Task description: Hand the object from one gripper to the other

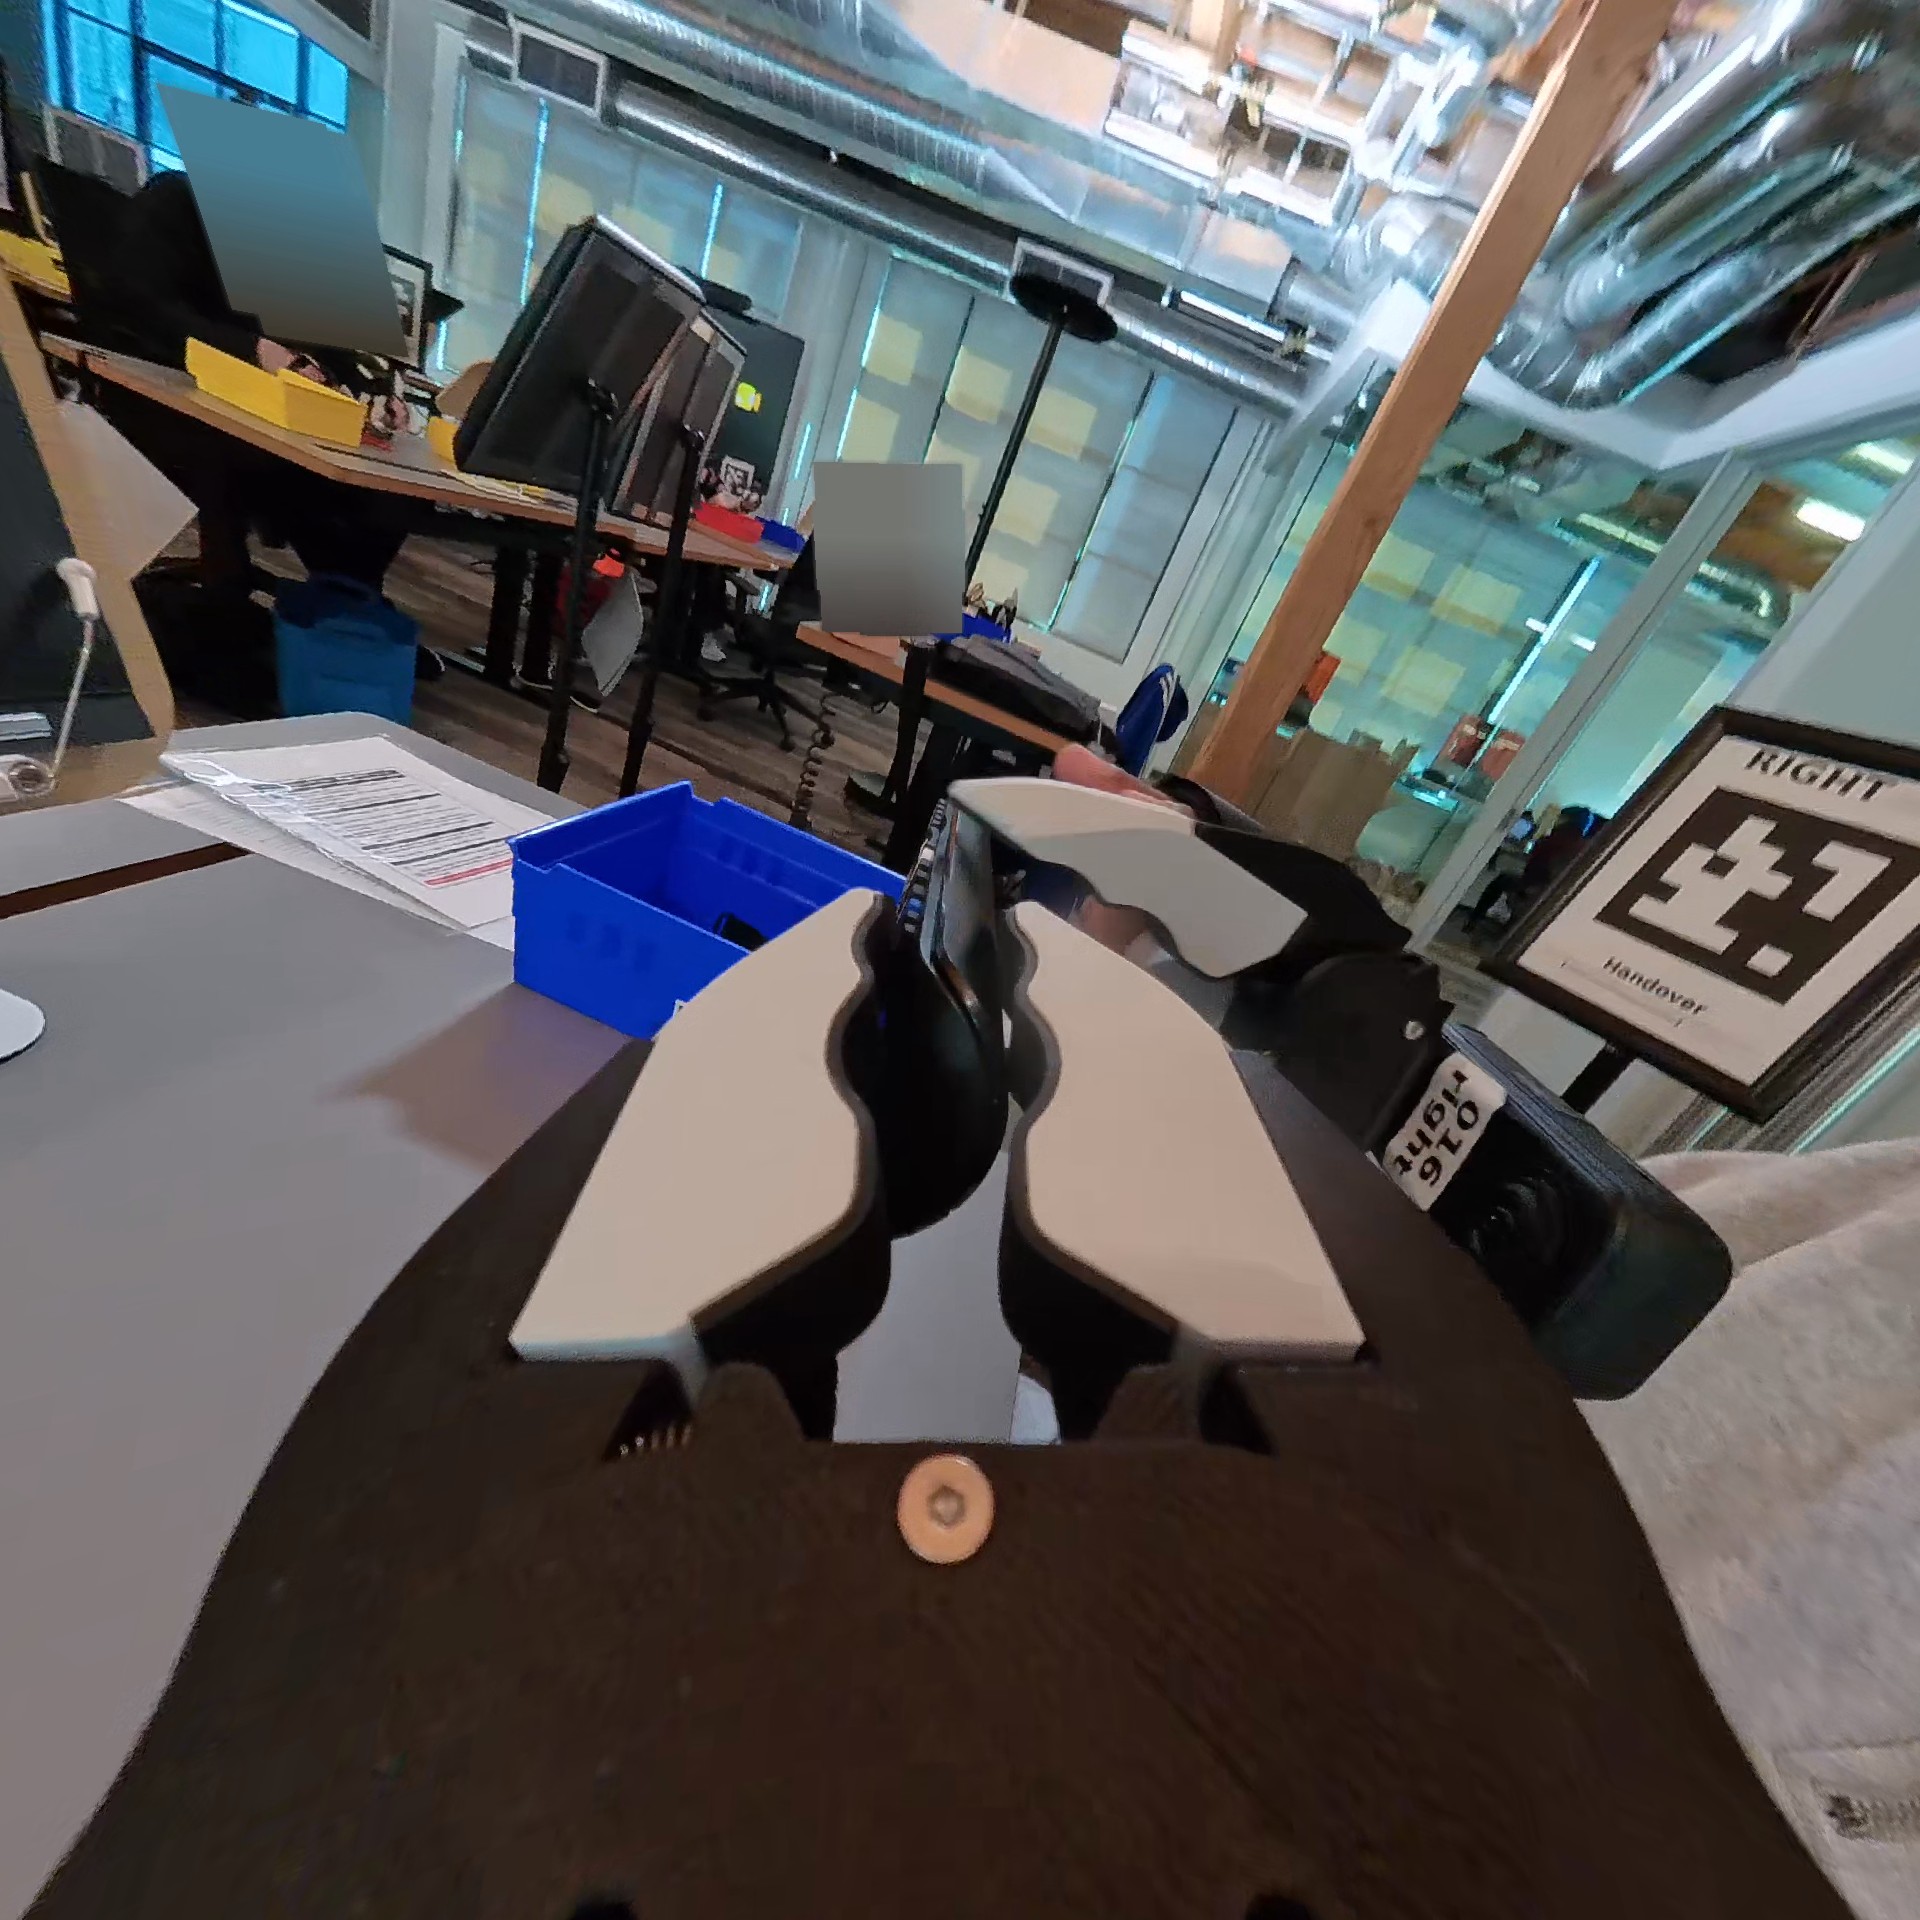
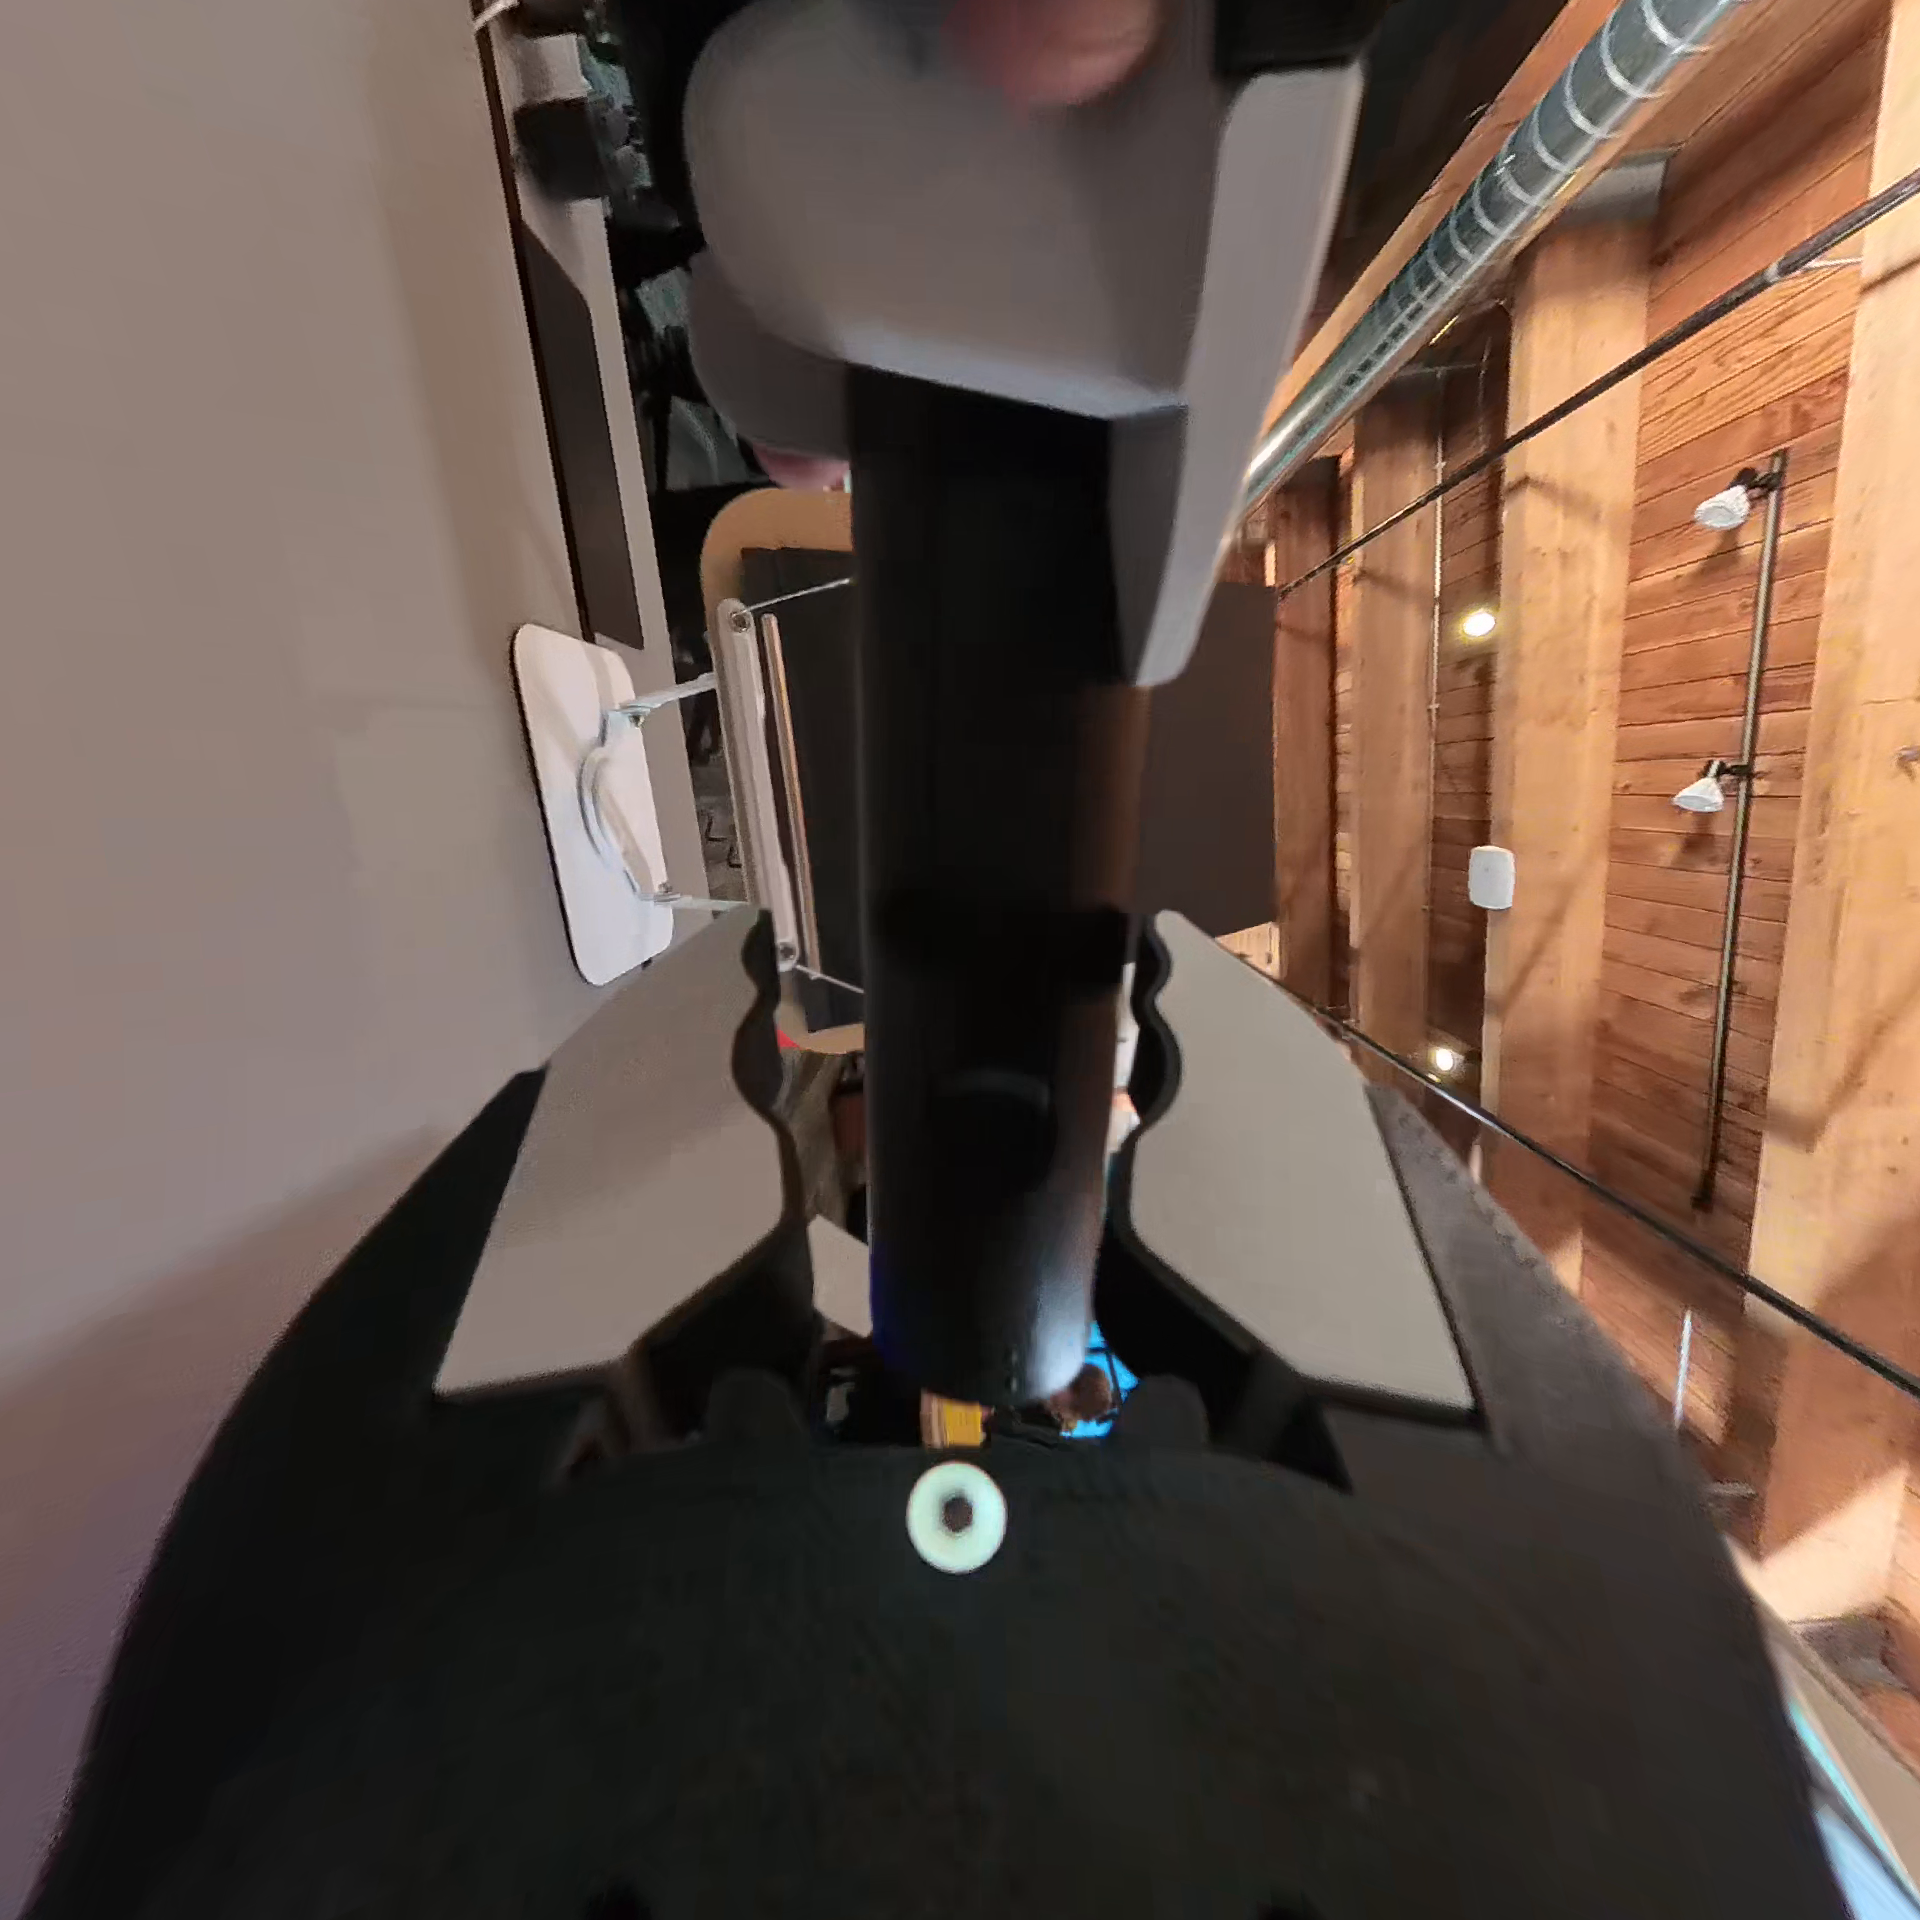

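Observation:
A long black object with a rounded end (image 1: 951,1039) sits between the grey fingers of my left gripper (image 1: 945,909), which is shut on it above the table. My right gripper comes in from the right, and one of its grey fingers (image 1: 1122,873) lies over the object's far end. In the right wrist view the black object (image 2: 977,779) runs lengthwise between the fingers of my right gripper (image 2: 961,935). That gripper is open, with a visible gap on the left side. The left gripper's grey fingers (image 2: 935,260) clamp the object's far end.
A blue bin (image 1: 665,914) stands on the grey table (image 1: 260,1091) just beyond the grippers, with paper sheets (image 1: 353,821) behind it. A framed marker sign (image 1: 1745,894) stands at the right. A pale sleeve (image 1: 1766,1455) is at lower right. A white stand base (image 2: 592,800) rests on the table. Tip to tip, the grippers are about 5 cm apart.

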Demonstrator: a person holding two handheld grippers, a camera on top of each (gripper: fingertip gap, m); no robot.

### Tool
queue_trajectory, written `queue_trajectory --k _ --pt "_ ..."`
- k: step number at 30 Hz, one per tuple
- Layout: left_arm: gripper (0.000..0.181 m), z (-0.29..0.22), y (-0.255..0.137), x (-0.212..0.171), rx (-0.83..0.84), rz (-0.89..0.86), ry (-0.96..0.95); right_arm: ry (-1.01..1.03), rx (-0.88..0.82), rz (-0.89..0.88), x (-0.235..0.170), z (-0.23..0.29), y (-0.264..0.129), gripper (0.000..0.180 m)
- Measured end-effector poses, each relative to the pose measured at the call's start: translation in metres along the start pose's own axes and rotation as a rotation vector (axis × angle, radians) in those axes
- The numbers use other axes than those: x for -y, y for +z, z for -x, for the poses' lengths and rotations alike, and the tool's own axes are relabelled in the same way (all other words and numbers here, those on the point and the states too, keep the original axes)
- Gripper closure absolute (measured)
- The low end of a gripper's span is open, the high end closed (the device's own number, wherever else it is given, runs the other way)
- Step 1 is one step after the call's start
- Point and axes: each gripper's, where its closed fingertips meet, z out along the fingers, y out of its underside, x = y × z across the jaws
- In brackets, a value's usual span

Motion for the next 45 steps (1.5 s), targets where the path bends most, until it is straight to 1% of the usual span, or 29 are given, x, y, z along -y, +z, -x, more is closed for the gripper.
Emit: queue_trajectory --k 4,6,7,10,12,14,16,19,22,27,33,35,36,38,40,42,43,45 --pt "0.163 -0.011 0.008 -0.011 -0.005 0.062 0.056 0.023 0.016 0.034 -0.008 0.005 0.005 0.117" --pt "0.162 -0.015 0.012 -0.015 -0.001 0.087 0.089 0.027 0.017 0.049 -0.012 0.005 0.006 0.127" --pt "0.162 -0.015 0.013 -0.016 0.009 0.092 0.109 0.027 0.010 0.046 -0.012 0.003 0.005 0.127" --pt "0.162 -0.019 0.012 -0.011 0.012 0.061 0.128 0.052 0.006 0.032 -0.010 0.000 0.003 0.127" --pt "0.161 -0.023 0.010 -0.004 -0.006 0.010 0.137 0.100 0.022 0.009 -0.006 0.000 0.002 0.125" --pt "0.135 -0.026 0.007 0.008 -0.031 -0.065 0.125 0.163 0.036 -0.016 -0.003 -0.002 0.001 0.128" --pt "0.121 -0.030 0.001 0.021 -0.064 -0.142 0.103 0.279 0.073 -0.056 -0.003 -0.003 0.001 0.128" --pt "0.108 -0.037 -0.008 0.036 -0.127 -0.237 0.109 0.584 0.205 -0.180 0.002 -0.005 -0.002 0.127" --pt "0.101 -0.044 -0.006 0.033 -0.165 -0.211 0.168 0.859 0.373 -0.362 0.019 -0.010 -0.014 0.127" --pt "0.100 -0.065 0.001 0.018 -0.257 -0.146 0.265 1.065 0.629 -0.586 0.055 -0.006 -0.036 0.127" --pt "0.100 -0.082 0.008 0.002 -0.324 -0.078 0.340 1.216 0.917 -0.792 0.084 0.001 -0.062 0.128" --pt "0.110 -0.087 0.008 -0.001 -0.347 -0.069 0.365 1.244 0.988 -0.827 0.089 0.002 -0.068 0.127" --pt "0.117 -0.090 0.007 -0.003 -0.369 -0.061 0.365 1.247 0.997 -0.833 0.089 0.003 -0.068 0.127" --pt "0.131 -0.089 0.006 -0.002 -0.368 -0.044 0.334 1.230 0.961 -0.829 0.087 0.004 -0.066 0.128" --pt "0.129 -0.082 0.005 -0.001 -0.329 -0.042 0.361 1.245 0.927 -0.814 0.084 0.002 -0.060 0.125" --pt "0.129 -0.074 0.005 0.002 -0.261 -0.039 0.387 1.260 0.866 -0.781 0.075 0.000 -0.050 0.106" --pt "0.129 -0.068 0.006 0.003 -0.213 -0.034 0.407 1.263 0.828 -0.743 0.067 0.000 -0.043 0.106" --pt "0.130 -0.051 0.006 0.005 -0.068 -0.003 0.474 1.281 0.759 -0.661 0.049 -0.002 -0.030 0.108"
